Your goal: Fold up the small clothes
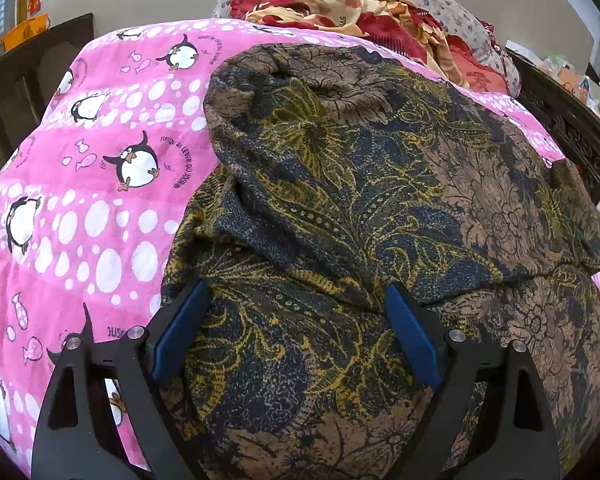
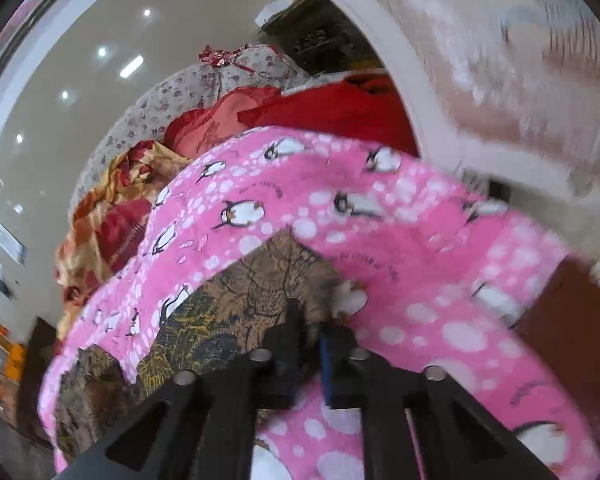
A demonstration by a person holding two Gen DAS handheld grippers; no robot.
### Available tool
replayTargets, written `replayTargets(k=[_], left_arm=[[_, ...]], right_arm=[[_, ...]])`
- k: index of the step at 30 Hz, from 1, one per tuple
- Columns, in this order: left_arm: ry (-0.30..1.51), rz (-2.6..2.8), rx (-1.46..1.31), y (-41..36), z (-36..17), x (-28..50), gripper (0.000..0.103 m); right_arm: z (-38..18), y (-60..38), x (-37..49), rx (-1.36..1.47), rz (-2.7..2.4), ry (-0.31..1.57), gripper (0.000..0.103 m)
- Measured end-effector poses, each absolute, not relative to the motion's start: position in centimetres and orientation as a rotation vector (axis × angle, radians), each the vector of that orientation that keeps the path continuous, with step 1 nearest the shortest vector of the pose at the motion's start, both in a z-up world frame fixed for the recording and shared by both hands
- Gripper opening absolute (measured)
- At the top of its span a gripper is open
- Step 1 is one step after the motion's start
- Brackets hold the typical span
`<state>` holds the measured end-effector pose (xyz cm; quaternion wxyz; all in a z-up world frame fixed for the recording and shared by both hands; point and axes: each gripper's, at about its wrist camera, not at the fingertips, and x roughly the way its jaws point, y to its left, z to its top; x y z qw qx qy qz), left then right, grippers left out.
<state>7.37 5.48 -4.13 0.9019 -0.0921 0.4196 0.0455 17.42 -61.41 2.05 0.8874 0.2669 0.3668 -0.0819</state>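
Observation:
A brown, dark blue and yellow floral garment point(image 1: 340, 184) lies rumpled on a pink penguin-print blanket point(image 1: 100, 184). My left gripper point(image 1: 296, 286) hovers over the garment's near part. It is open, its blue pads point(image 1: 180, 332) wide apart with only flat cloth below them. In the right wrist view the same garment point(image 2: 236, 296) lies on the blanket point(image 2: 420, 272). My right gripper point(image 2: 310, 316) is shut at the garment's edge near a corner, and cloth seems pinched between its fingers. That view is blurred.
A heap of red, cream and grey flowered bedding point(image 1: 360, 4) lies beyond the blanket. Dark carved wooden furniture point(image 1: 560, 120) stands at the right and a dark cabinet point(image 1: 28, 92) at the left. A blurred pale sleeve point(image 2: 520, 80) crosses the upper right of the right wrist view.

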Motion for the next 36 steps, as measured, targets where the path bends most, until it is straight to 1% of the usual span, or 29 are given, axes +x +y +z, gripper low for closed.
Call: replayTargets(k=[6, 8, 11, 15, 18, 22, 25, 28, 31, 32, 34, 36], left_arm=[[0.867, 0.093, -0.192, 5.5, -4.1, 7.4, 0.090], [0.866, 0.091, -0.196, 5.6, -4.1, 7.3, 0.090], [0.865, 0.090, -0.199, 5.6, -4.1, 7.3, 0.090], [0.859, 0.084, -0.213, 5.6, -4.0, 7.1, 0.090], [0.852, 0.078, -0.227, 5.8, -4.0, 7.0, 0.090], [0.840, 0.064, -0.255, 6.2, -3.9, 6.7, 0.090], [0.833, 0.055, -0.277, 6.4, -3.8, 6.5, 0.090], [0.830, 0.050, -0.285, 6.5, -3.8, 6.4, 0.090], [0.828, 0.048, -0.291, 6.5, -3.7, 6.3, 0.090], [0.825, 0.047, -0.295, 6.6, -3.7, 6.2, 0.090], [0.820, 0.043, -0.310, 6.7, -3.6, 6.1, 0.090], [0.818, 0.042, -0.315, 6.8, -3.6, 6.0, 0.090]], right_arm=[[13.2, -63.3, 13.7, 0.391, -0.307, 0.574, 0.005], [16.8, -62.8, 12.8, 0.290, -0.336, 0.536, 0.005], [19.7, -59.5, 12.5, 0.163, -0.296, 0.508, 0.005], [20.9, -52.0, 13.4, 0.109, -0.131, 0.492, 0.004], [20.2, -43.2, 14.5, 0.077, 0.062, 0.506, 0.005], [17.4, -30.1, 15.2, 0.041, 0.333, 0.553, 0.004], [13.9, -20.8, 15.4, 0.030, 0.494, 0.613, 0.004], [8.5, -12.3, 15.3, -0.029, 0.611, 0.726, 0.004], [3.1, -7.2, 14.6, -0.097, 0.670, 0.844, 0.005], [2.3, -6.4, 14.3, -0.109, 0.680, 0.862, 0.005], [1.5, -5.3, 13.3, -0.085, 0.716, 0.867, 0.005], [1.9, -5.0, 13.1, -0.057, 0.738, 0.849, 0.005]])
